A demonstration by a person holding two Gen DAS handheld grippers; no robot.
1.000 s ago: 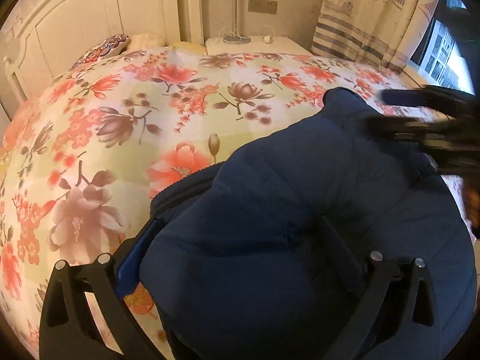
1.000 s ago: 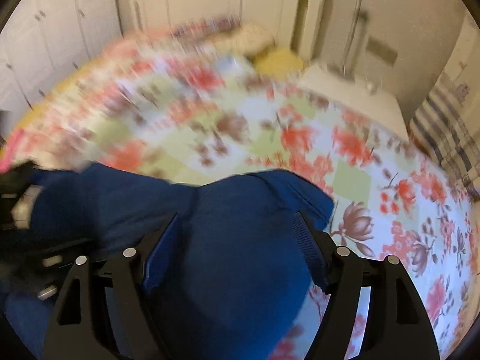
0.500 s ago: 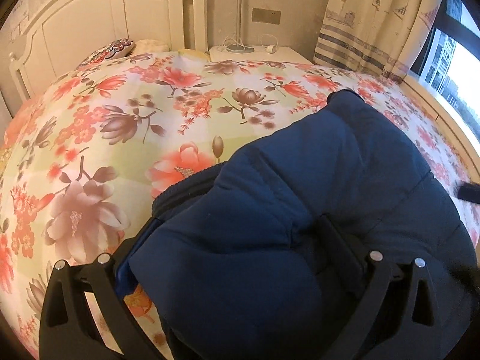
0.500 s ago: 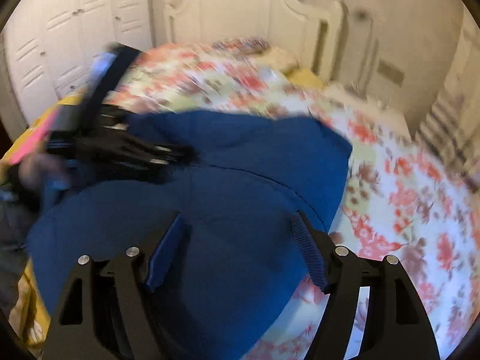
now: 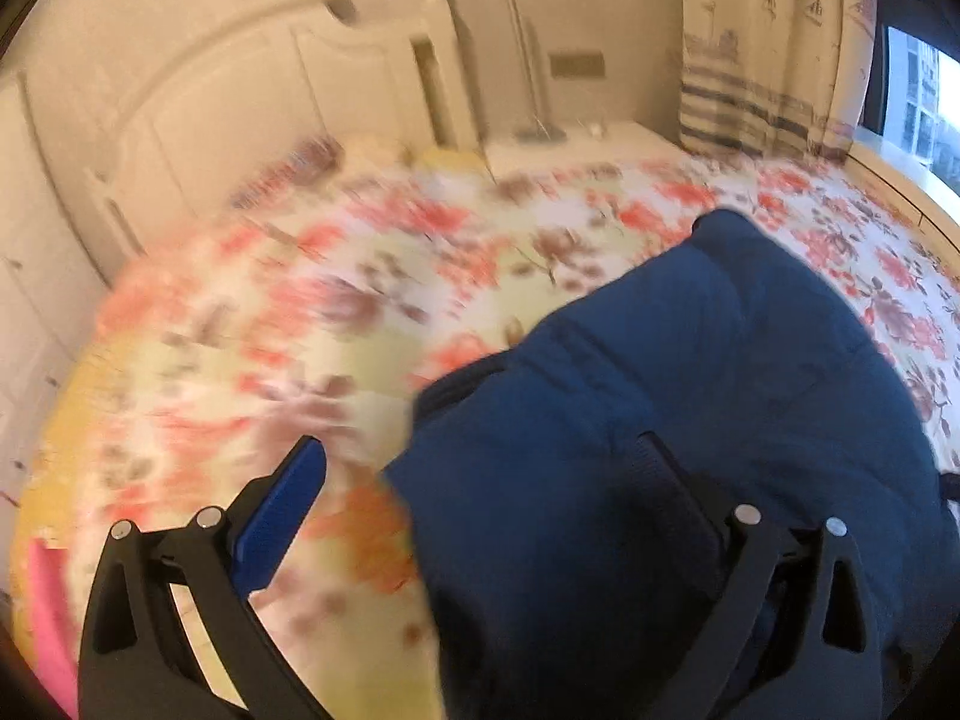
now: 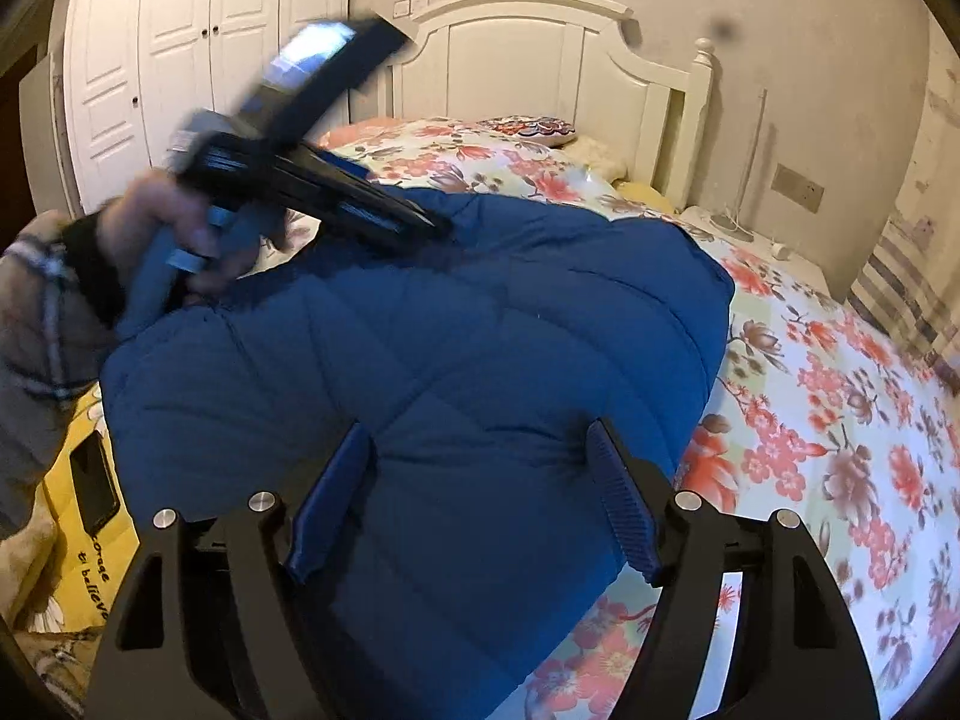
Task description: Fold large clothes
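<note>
A folded navy-blue quilted jacket lies on the floral bedspread; it also shows in the left wrist view. My left gripper is open above the jacket's left edge, its left finger over the bedspread and its right finger over the jacket. It also shows in the right wrist view, raised over the jacket's far-left side. My right gripper is open, its fingers hanging over the jacket's near end without holding it.
A white headboard and a patterned pillow are at the bed's far end. A white nightstand and striped curtain stand beyond. A wardrobe is on the left, and a yellow printed cloth lies near the bed's near-left edge.
My left gripper has lifted up and left off the jacket, its left finger now over the bedspread. My right gripper has pulled back and swung round; the jacket lies still.
</note>
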